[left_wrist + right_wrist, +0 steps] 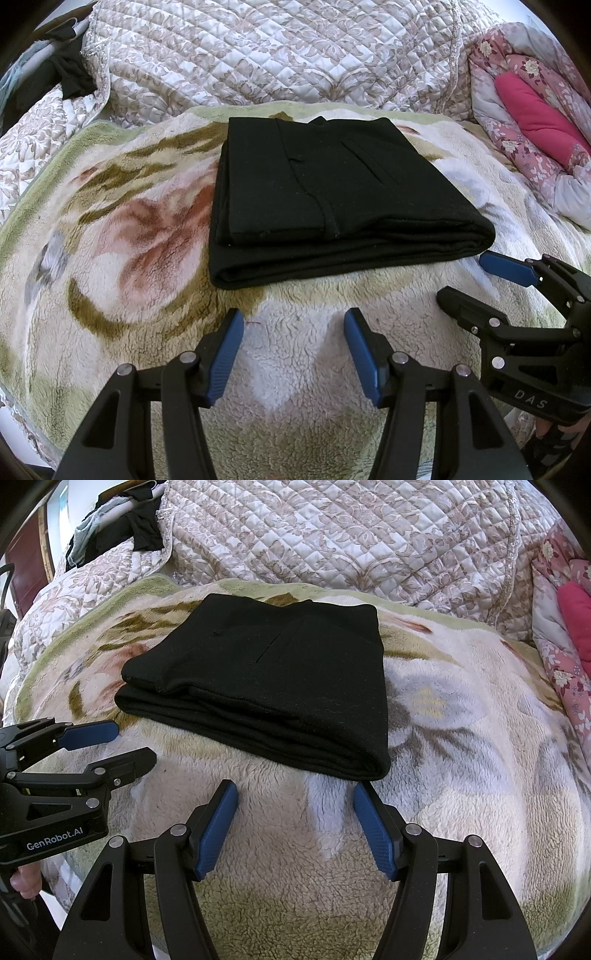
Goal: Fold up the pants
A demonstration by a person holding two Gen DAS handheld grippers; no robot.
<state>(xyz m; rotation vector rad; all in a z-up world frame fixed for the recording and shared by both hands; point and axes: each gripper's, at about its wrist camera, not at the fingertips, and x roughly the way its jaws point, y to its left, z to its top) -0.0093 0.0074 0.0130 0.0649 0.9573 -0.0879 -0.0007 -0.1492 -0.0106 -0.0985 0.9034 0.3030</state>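
Blue-padded fingers fill the bottom of both wrist views. The left gripper (pixel 293 325) hangs with its jaws spread and nothing between them, over bare fleece at lower centre of its frame. The right gripper (pixel 295 795) is likewise spread and empty; its right pad sits just short of the near corner of the garment, apart from it as far as can be told. Each tool also shows at the edge of the other's view, low on the side, again parted and holding nothing.

Beyond the fingers, at mid-frame, the black pants (pixel 332 199) lie as a compact rectangular stack on the floral fleece blanket (pixel 129 240). Several layers show along the near edge, and a pocket slit and seam face upward. The edges look fairly even, so the folding seems done or nearly so; at most a small squaring of the layers may remain.

Farther back, a quilted bedspread (pixel 277 55) fills the top of the frame. A pink floral quilt (pixel 524 122) lies at the upper right, and dark clothes (pixel 70 70) at the upper left.
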